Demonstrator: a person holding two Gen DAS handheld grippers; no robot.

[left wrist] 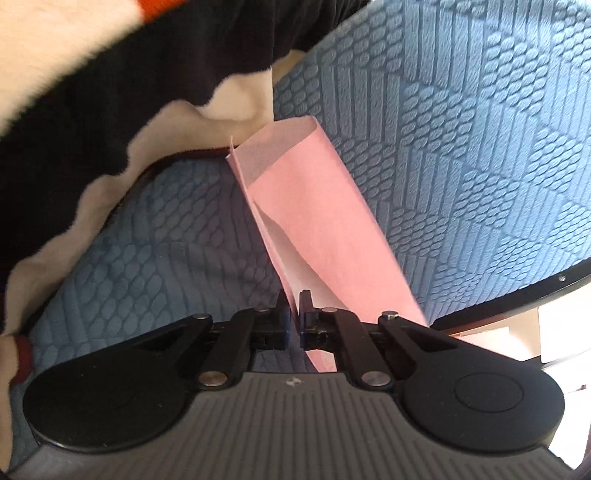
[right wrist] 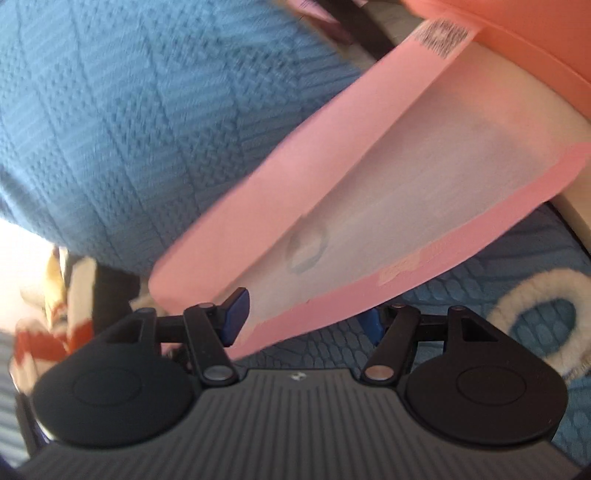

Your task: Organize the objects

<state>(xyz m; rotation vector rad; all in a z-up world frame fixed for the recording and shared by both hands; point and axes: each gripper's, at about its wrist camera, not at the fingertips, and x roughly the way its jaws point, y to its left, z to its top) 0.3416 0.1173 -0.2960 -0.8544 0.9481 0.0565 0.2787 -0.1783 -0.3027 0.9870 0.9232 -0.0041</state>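
Note:
A pink plastic mailer bag [left wrist: 317,206] stands up from my left gripper [left wrist: 294,325], whose jaws are shut on its lower edge. It hangs over a blue textured cushion [left wrist: 461,147]. In the right wrist view the same pink bag [right wrist: 332,206] lies open-mouthed, showing its pale inside and a barcode label [right wrist: 441,37] at the far end. My right gripper [right wrist: 303,317] is open, with the bag's near edge lying between its blue pads [right wrist: 234,314]. The right pad is partly hidden by the bag.
A black, white and orange fleece blanket [left wrist: 92,92] lies at the upper left of the left view. A blue cushion [right wrist: 129,129], a white fluffy ring pattern [right wrist: 535,314] and an orange object [right wrist: 517,33] show in the right view.

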